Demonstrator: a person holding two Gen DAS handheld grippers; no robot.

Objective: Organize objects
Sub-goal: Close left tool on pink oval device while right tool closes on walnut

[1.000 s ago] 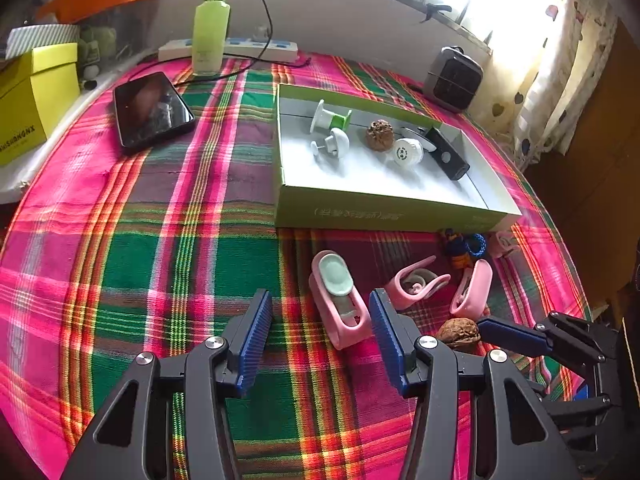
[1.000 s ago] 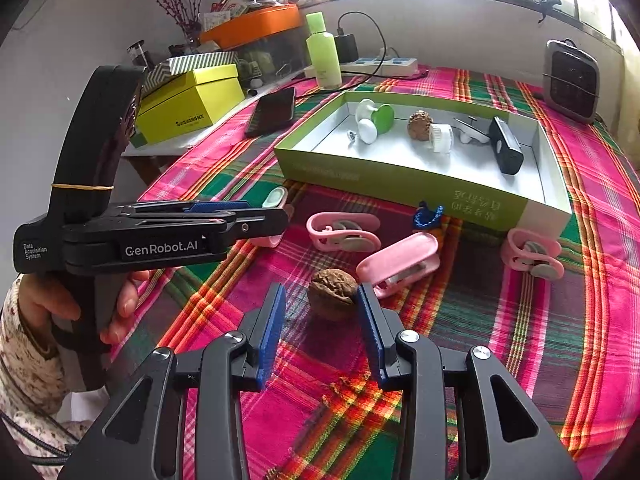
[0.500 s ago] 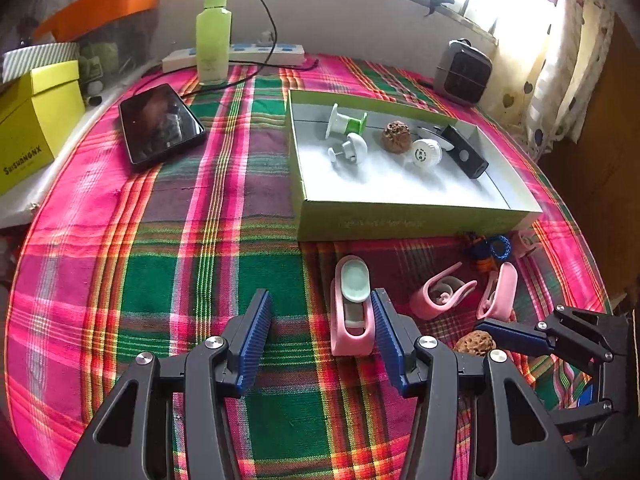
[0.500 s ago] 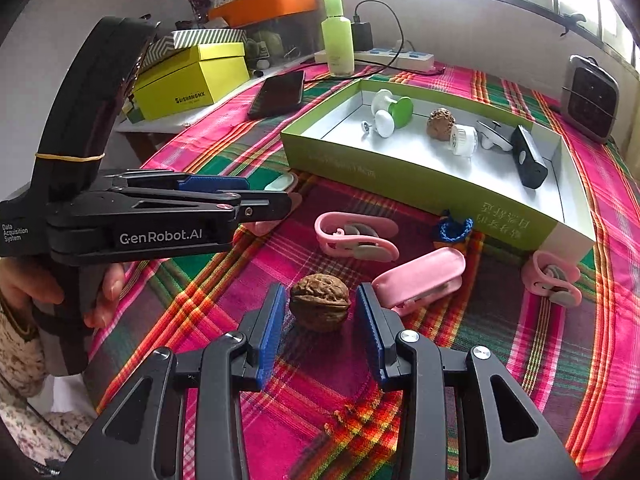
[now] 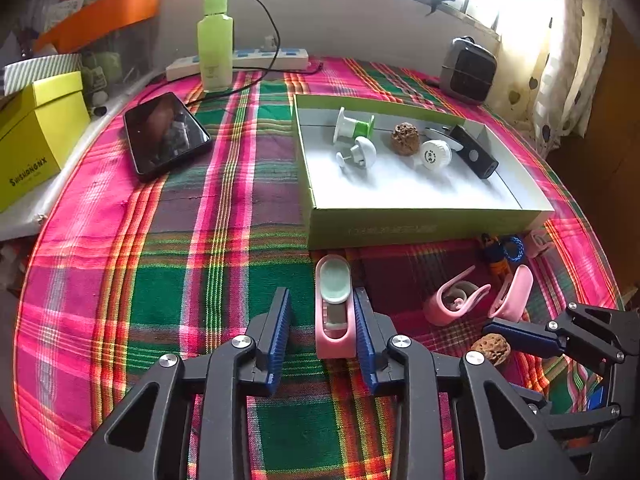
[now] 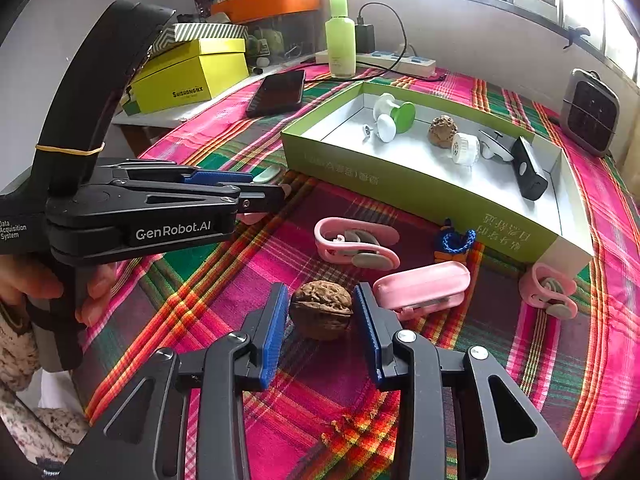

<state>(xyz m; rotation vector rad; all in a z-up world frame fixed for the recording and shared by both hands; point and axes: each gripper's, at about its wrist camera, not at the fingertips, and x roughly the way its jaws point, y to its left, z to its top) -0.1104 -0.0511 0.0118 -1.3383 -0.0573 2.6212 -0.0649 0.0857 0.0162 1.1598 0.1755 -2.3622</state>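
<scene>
The left gripper stands with its jaws apart, straddling a pink clip that lies on the plaid tablecloth. The clip touches the right-hand pad and leaves a gap on the other side. Judged from its shape, the clip is light, hard plastic with smooth, curved flanks, so it may slip. Grip it across the straight side walls near the closed end, not on the pale green pad at the far tip.

The right gripper is likewise open, with a walnut centred between its pads and no visible squeeze. The walnut appears rigid, light and ridged, so it should hold well. Close across its widest girth.

The green box lies ahead of both grippers, beyond the clip and walnut.
</scene>
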